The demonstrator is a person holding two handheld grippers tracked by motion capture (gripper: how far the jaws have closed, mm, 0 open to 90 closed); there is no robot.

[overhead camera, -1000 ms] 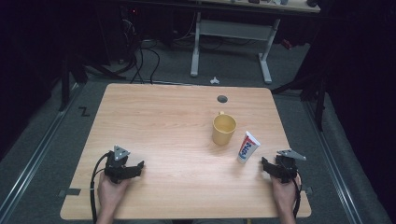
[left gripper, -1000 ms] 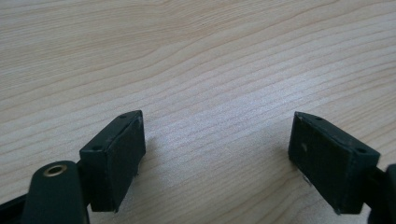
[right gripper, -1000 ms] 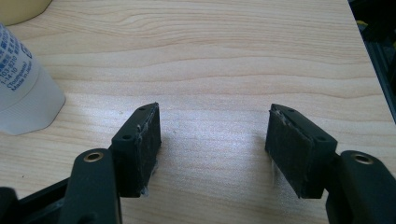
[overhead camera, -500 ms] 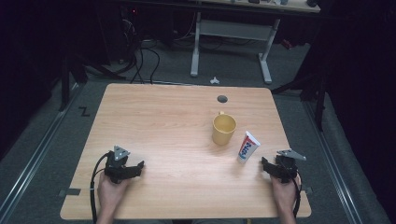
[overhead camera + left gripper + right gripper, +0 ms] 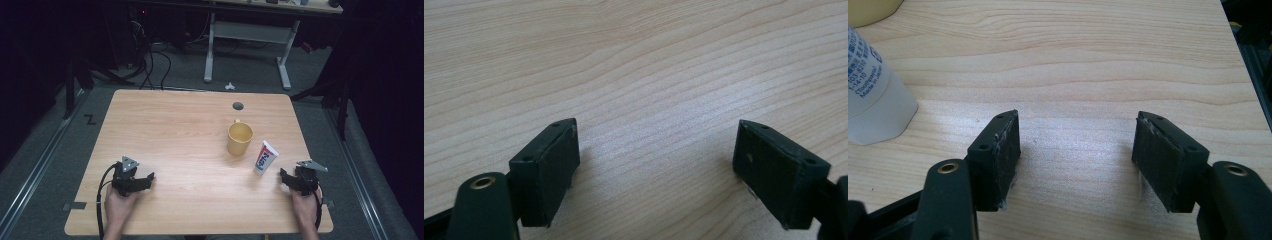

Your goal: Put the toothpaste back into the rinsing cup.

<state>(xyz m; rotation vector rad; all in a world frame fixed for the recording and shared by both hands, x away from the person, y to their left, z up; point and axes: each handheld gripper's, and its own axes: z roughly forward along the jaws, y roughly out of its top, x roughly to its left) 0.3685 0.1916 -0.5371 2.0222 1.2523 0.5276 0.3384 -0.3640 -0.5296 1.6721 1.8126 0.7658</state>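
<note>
A yellow mug point(image 5: 239, 137) stands upright on the wooden table point(image 5: 180, 130), right of centre. Just right of it a white toothpaste tube point(image 5: 265, 157) with red and blue print stands on its cap; its cap end point(image 5: 873, 107) shows at the left of the right gripper view, with the mug's base point(image 5: 870, 10) at the top left corner. My right gripper point(image 5: 1077, 150) rests on the table near the front right, right of the tube, jaws open over bare wood. My left gripper point(image 5: 656, 157) rests near the front left corner point(image 5: 131, 176), jaws open with nothing between them.
A round cable hole point(image 5: 238, 106) lies in the table near its far edge. The table's right edge point(image 5: 1243, 55) runs close beside the right gripper. Behind the table stand a white desk frame point(image 5: 247, 35) and loose cables point(image 5: 150, 55) on the dark floor.
</note>
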